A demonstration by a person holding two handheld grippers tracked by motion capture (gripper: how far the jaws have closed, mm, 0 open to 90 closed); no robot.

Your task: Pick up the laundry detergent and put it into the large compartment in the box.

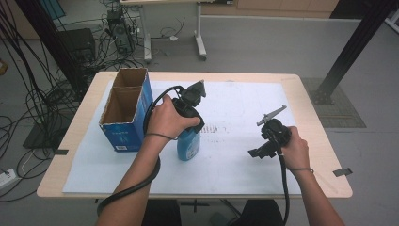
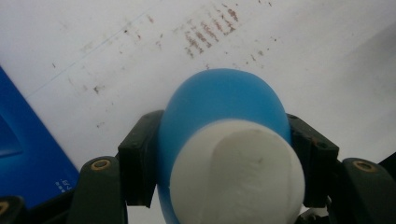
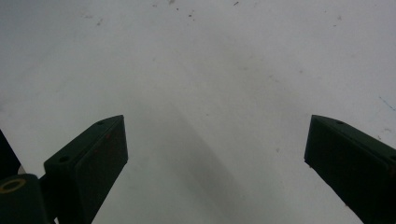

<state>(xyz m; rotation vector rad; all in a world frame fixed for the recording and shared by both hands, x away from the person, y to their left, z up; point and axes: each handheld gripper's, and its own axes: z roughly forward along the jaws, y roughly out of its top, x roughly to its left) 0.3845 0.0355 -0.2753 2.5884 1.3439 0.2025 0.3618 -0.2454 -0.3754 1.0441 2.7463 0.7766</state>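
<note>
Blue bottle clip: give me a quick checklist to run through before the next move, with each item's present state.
1. Left hand-held gripper clamped on the blue bottle: ok, a pad presses each side.
2. Bottle cap on: ok, the white cap sits in place.
3. Bottle bottom on the white sheet or lifted: cannot tell.
4. Right hand-held gripper free: ok, jaws wide apart, nothing between them.
5. Blue cardboard box ready: ok, upright, open-topped, beside the bottle.
</note>
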